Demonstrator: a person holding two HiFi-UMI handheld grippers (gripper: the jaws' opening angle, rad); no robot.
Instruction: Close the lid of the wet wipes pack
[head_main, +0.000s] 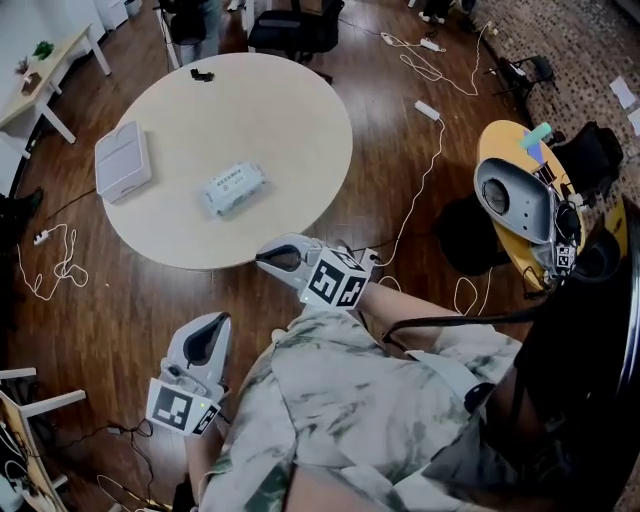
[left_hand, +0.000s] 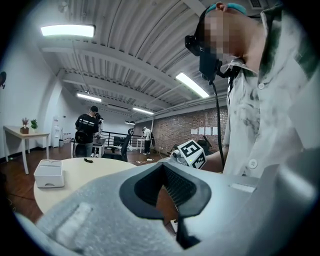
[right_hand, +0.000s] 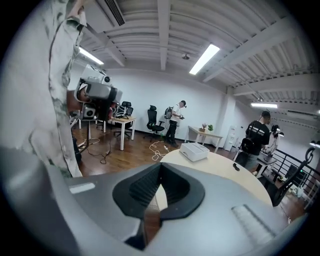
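The wet wipes pack (head_main: 232, 188), white and pale blue, lies flat near the middle of the round beige table (head_main: 300, 130); its lid is too small to judge. My left gripper (head_main: 214, 322) hangs low by my left hip, off the table, jaws shut and empty. My right gripper (head_main: 264, 258) sits just past the table's near edge, also shut with nothing in it. The left gripper view shows my left gripper's (left_hand: 164, 196) jaws closed on nothing, and the right gripper view shows the same for my right gripper (right_hand: 156, 196). Neither gripper view shows the pack.
A white box (head_main: 123, 160) lies on the table's left side, and a small black object (head_main: 202, 74) at its far edge. A yellow stool (head_main: 505, 140) with grey gear stands at right. Cables (head_main: 425, 190) cross the wooden floor. People (left_hand: 86, 131) stand at the back.
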